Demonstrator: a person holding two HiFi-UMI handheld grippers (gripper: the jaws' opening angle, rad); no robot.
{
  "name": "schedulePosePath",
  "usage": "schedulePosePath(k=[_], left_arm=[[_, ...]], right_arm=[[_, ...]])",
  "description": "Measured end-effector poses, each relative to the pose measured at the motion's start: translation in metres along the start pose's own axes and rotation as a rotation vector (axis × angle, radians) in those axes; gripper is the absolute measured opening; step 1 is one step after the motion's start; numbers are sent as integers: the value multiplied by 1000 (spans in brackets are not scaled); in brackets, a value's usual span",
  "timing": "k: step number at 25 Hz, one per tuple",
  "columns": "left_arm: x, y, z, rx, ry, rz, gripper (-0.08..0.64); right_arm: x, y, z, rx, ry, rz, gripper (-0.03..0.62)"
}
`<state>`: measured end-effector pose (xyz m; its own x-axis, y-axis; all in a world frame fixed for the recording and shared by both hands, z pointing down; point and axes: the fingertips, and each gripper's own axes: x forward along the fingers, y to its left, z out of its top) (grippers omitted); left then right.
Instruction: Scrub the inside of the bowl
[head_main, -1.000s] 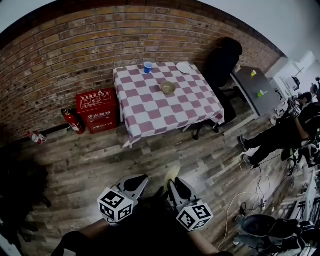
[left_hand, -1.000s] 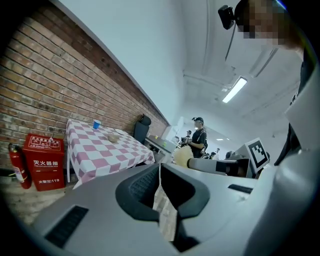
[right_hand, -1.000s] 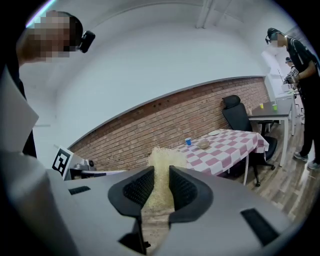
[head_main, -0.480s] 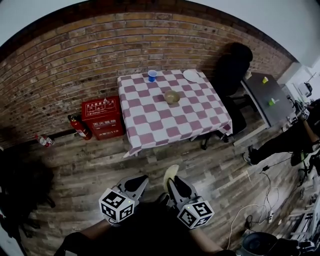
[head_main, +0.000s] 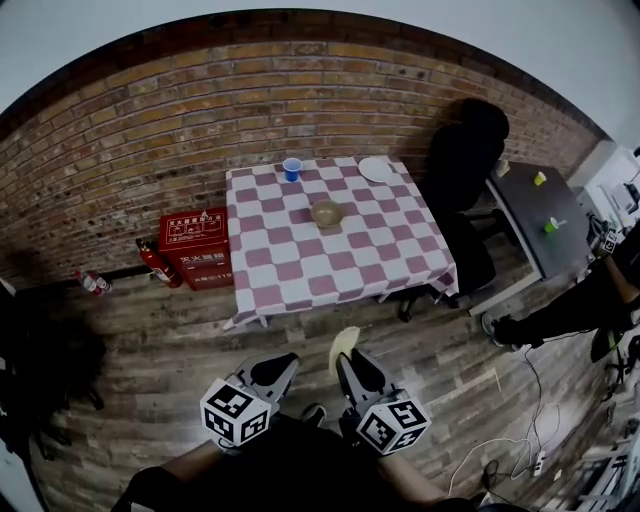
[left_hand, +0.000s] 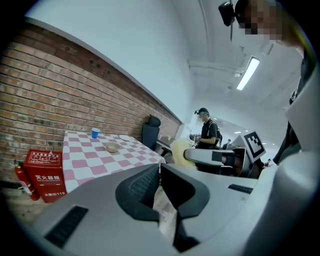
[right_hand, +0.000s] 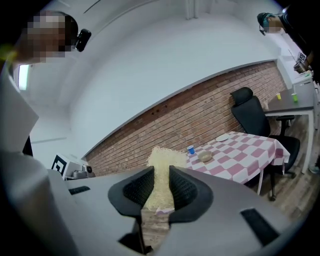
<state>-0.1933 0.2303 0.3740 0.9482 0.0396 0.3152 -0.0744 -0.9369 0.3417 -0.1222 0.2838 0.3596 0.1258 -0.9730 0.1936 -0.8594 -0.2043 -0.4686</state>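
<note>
Closest, at six o'clock in the head view, the right gripper (head_main: 350, 362) clenched a pale yellow scrubbing pad (head_main: 343, 344), its free end poking forward, presumably ready for rubbing. Beside it, toward seven o'clock, the left gripper (head_main: 272, 372) was pressed together on nothing, likely kept spare for steadying. Well apart at twelve o'clock, the bowl (head_main: 326, 212) sat on the checked table (head_main: 300, 270), not yet reached.

"灭火器箱" and "119" on the red box (left_hand: 45, 174)
</note>
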Motion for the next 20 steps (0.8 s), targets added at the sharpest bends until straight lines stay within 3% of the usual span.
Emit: schedulePosePath(k=[11, 17, 20], left_arm=[[52, -37, 0, 41, 54, 7, 23], [64, -14, 0, 10, 78, 35, 23], [84, -4, 4, -1, 106, -3, 23]], right_arm=[[-22, -55, 14, 71, -5, 9, 103], [-8, -72, 14, 108, 4, -10, 103], [3, -87, 25, 114, -5, -49, 103]])
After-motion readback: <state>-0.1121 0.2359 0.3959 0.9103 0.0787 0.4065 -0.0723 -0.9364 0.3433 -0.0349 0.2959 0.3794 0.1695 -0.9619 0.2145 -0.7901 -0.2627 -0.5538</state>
